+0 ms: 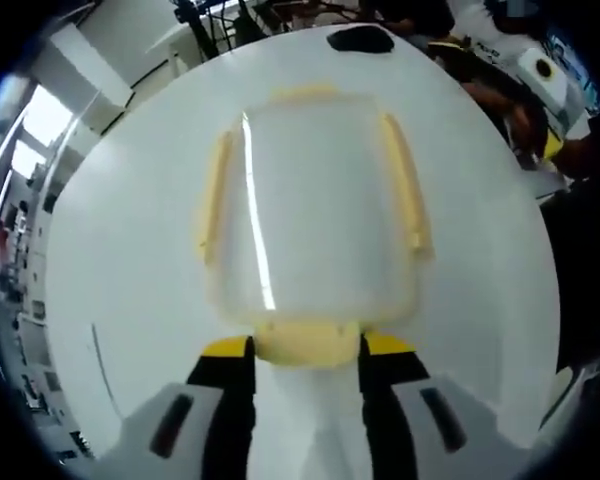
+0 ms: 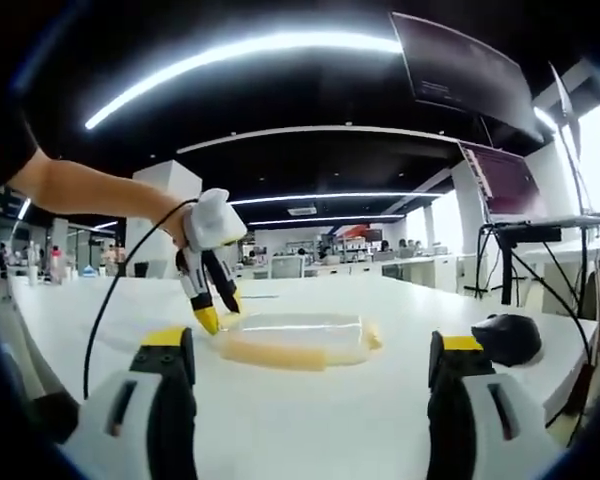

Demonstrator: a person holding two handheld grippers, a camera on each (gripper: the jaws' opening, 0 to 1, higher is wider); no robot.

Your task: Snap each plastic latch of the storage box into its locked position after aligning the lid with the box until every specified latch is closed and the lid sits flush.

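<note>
Our left gripper (image 1: 307, 365), jaws apart, straddles the near end latch (image 1: 307, 341) of the box (image 1: 315, 215), whose length runs straight ahead; our right gripper (image 2: 312, 375) hangs open, well back.

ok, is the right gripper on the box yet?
No. In the right gripper view the right gripper stands open over bare white table, short of the storage box, while the left gripper touches the box's end.

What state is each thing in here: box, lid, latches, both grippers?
storage box: flat on the white table, lid on.
near latch: between the left gripper jaws; locked or not, cannot tell.
side latches: lying along the lid's edges.
left gripper: open, at the box's end.
right gripper: open, holding nothing.
</note>
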